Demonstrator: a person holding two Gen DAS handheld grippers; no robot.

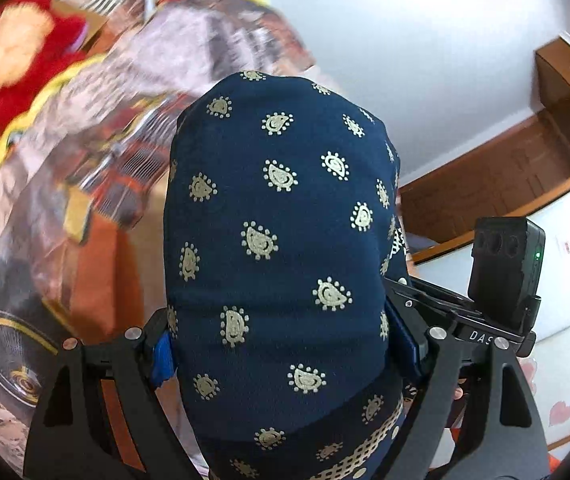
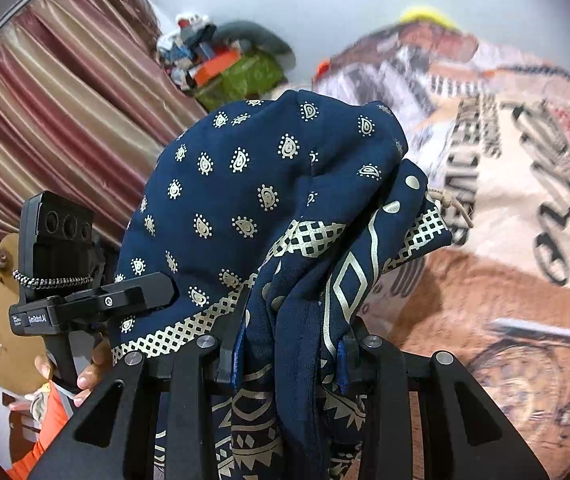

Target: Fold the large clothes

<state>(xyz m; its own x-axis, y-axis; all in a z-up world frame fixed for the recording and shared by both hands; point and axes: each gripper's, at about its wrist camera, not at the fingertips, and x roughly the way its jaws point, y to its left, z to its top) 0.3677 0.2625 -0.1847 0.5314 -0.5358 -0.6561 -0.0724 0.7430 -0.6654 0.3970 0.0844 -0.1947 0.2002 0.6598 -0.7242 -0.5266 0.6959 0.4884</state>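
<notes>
A navy garment (image 1: 277, 240) with cream paisley dots and a cream lattice border fills the middle of both views. In the left wrist view it drapes over my left gripper (image 1: 281, 344), hiding the fingertips; the jaws are closed in on the cloth. In the right wrist view the garment (image 2: 245, 200) bunches up between the jaws of my right gripper (image 2: 289, 356), which is shut on its folds. The other gripper's black body (image 2: 61, 240) shows at the left, held by a hand. The cloth is lifted off the bed.
A bed with a printed blanket (image 2: 525, 200) of cars and lettering lies beyond. A red plush toy (image 1: 17, 52) sits at the far left. Striped curtains (image 2: 57, 112), a pile of items (image 2: 225, 68) and a wooden door frame (image 1: 525, 168) edge the room.
</notes>
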